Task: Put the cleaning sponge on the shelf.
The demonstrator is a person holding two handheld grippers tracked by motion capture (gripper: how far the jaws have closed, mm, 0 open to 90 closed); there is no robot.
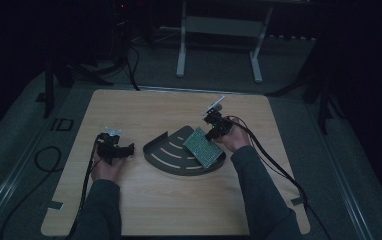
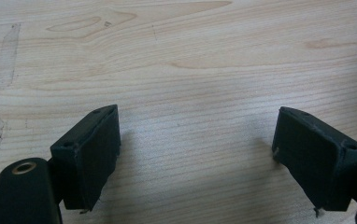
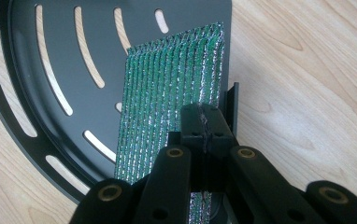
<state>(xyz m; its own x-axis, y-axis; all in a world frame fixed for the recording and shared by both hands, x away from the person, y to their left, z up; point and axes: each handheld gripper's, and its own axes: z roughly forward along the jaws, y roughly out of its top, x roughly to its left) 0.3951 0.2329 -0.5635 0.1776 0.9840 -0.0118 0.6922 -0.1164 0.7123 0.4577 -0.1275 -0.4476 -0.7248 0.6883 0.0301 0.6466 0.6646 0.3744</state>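
Scouring pad (image 3: 172,88) is pinched at its near edge by your right gripper (image 3: 204,123), jaws clamped tight on it, and it sits tilted over the black slotted tray (image 3: 36,116). It's green, ribbed and kinda glittery. Your left gripper (image 2: 195,154), left of the tray, gapes wide over bare wood, holding nothing.

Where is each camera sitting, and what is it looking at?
High view: above the person's side, looking forward and down at the wooden table; both forearms, left gripper, right gripper show.
Left gripper view: rides that gripper, faces bare wood; its open jaws show.
Right gripper view: rides that gripper, faces the black slotted tray; its jaws pinch the green sheet.
Shared: high and right gripper views both show tray and sheet.
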